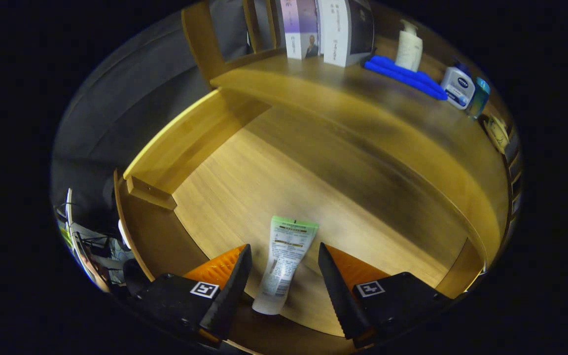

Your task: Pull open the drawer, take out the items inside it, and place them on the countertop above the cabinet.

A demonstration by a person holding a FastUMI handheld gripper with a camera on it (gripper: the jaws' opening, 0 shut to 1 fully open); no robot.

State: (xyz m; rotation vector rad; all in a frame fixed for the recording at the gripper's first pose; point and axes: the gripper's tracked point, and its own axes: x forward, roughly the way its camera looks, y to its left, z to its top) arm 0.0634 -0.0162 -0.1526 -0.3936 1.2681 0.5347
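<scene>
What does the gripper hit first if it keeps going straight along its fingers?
Probably the tube lying on the drawer floor: it sits between the open gripper fingers, neither touching it. Past it, likely the bare floor, though depth is hard to judge here.

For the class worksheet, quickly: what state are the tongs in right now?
Tongs: open, fingers apart on either side of the tube lying in the drawer, not pressing on it.

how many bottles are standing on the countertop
3. A cream pump bottle stands behind the folded blue cloth; a white bottle with dark blue label and a teal bottle stand beside that cloth's end. Others may be hidden.
</scene>
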